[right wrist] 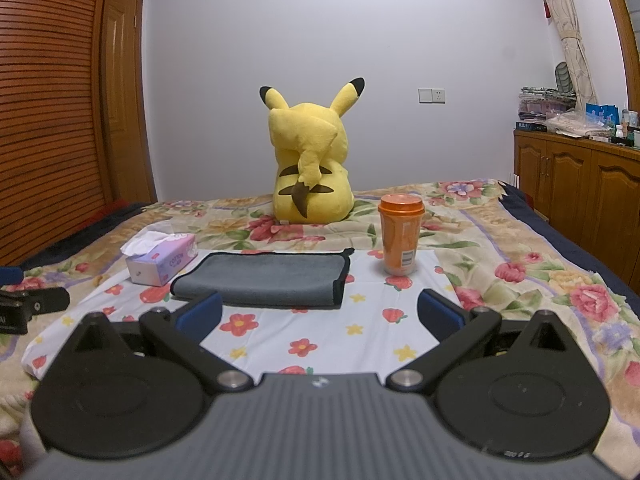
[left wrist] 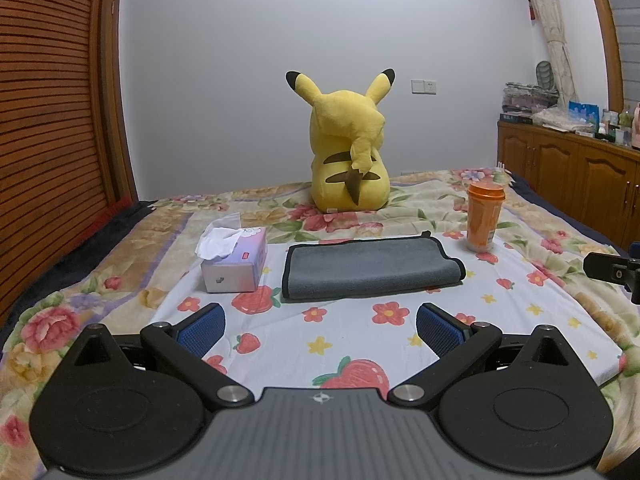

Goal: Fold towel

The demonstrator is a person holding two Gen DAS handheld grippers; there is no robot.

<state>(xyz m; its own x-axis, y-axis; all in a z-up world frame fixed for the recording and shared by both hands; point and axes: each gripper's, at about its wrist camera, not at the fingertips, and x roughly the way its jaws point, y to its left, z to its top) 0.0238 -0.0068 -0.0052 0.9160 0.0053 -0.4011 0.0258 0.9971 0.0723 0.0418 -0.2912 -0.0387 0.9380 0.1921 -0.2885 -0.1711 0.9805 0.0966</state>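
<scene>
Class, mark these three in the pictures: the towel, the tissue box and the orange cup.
towel [left wrist: 370,270]: left wrist view, middle of its grey top layer.
tissue box [left wrist: 234,270]: left wrist view, its near end face.
orange cup [right wrist: 401,242]: right wrist view, middle of its side wall.

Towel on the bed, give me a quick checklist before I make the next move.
1. Both grippers open: left gripper and right gripper ok.
2. Nothing held: ok.
3. Towel already folded over, lying flat: ok.
4. Tissue box apart from the towel: ok.
5. Orange cup upright, apart from the towel: ok.
6. Towel edges aligned underneath: cannot tell.
</scene>
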